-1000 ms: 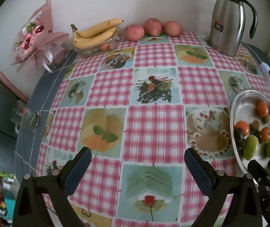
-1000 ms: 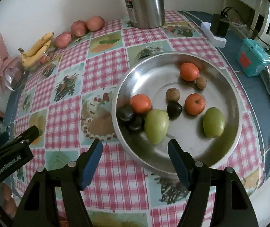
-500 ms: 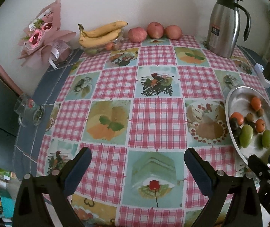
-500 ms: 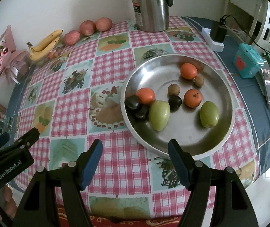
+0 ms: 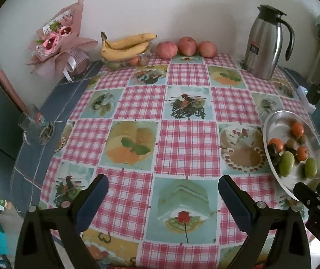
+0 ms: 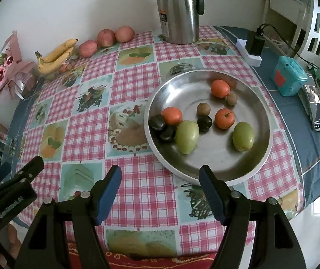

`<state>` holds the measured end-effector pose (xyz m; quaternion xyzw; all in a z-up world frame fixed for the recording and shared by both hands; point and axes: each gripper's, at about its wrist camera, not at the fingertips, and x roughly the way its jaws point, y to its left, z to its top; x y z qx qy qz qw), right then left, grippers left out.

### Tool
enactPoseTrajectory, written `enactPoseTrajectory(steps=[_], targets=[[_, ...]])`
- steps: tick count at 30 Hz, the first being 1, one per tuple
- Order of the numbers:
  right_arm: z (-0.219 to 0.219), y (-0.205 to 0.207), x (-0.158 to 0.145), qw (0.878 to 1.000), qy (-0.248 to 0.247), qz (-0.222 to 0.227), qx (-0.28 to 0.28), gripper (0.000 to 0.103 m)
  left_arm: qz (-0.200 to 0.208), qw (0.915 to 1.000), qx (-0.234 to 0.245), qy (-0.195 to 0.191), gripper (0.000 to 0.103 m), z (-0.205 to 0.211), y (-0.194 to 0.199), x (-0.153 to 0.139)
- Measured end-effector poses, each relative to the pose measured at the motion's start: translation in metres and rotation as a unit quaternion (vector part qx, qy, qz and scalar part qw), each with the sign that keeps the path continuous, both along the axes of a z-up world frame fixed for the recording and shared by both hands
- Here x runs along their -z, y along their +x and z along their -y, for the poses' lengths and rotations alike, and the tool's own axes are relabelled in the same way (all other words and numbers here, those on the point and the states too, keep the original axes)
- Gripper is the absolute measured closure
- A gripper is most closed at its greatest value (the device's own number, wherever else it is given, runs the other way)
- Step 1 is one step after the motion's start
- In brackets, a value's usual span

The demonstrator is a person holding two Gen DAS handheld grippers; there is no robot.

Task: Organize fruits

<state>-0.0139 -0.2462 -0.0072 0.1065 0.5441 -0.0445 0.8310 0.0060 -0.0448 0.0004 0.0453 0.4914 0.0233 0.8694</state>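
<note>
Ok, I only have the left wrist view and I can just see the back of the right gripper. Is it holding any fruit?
Observer: No. The right wrist view shows the right gripper open with nothing between its fingers, on the near side of the metal tray.
Operator: How many dark fruits are on the tray?
Observer: Three dark fruits. Two touch each other at the tray's left edge, and one sits nearer the middle beside a green fruit.
Operator: Anything past the tray on the right?
Observer: A phone lies on the blue cloth beside the teal box.
</note>
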Motion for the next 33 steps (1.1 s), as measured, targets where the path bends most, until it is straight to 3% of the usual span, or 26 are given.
enactPoseTrajectory(steps=[12, 22, 33], targets=[[-0.001, -0.006, -0.008, 1.0, -0.019, 0.023, -0.002, 0.03, 0.032, 0.9994, -0.006, -0.016, 0.003, -0.005, -0.011, -0.011], [0.001, -0.006, -0.008, 1.0, -0.009, 0.028, -0.001, 0.03, 0.017, 0.9988, -0.02, -0.041, 0.003, -0.015, -0.007, -0.005], [0.003, -0.006, -0.007, 1.0, -0.008, 0.025, 0.004, 0.03, 0.018, 0.9992, -0.021, -0.029, 0.003, -0.011, -0.008, -0.005]])
